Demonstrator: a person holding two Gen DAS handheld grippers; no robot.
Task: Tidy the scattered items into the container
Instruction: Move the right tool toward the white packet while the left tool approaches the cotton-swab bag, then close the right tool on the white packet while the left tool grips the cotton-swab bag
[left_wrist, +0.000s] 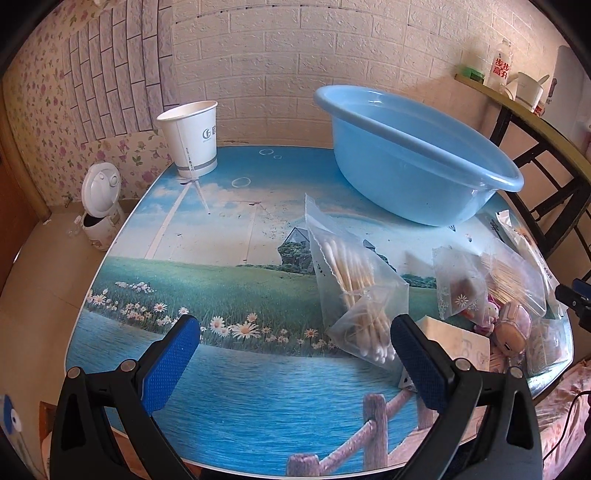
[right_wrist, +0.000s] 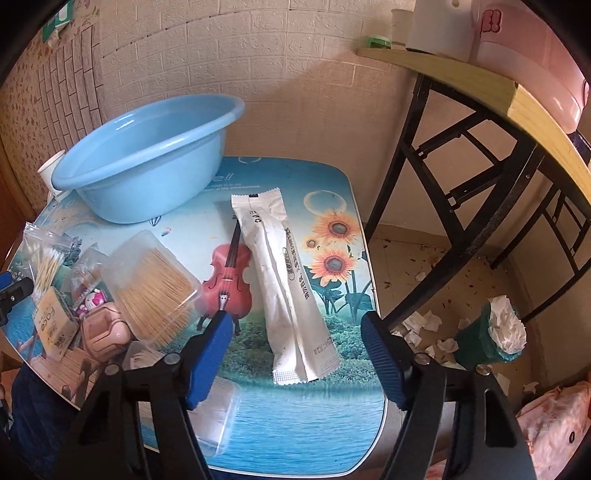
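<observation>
Basin: round pale-blue plastic basin (right_wrist: 147, 147), nothing visible inside, at the back of the picture-printed tabletop (left_wrist: 221, 387).
Packet: long white sealed packet (right_wrist: 288, 291) lying flat between the right hand-held gripper (right_wrist: 295, 345) jaws, untouched.
Bag: clear zip bag of cotton swabs (left_wrist: 354, 288) just beside the left hand-held gripper (left_wrist: 295, 350).
Grippers: both open, holding nothing.

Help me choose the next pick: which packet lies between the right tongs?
The long white sachet beside the printed violin, lying alone between the open right tongs; the clear toothpick bag and cotton-swab bag lie farther left.
</observation>
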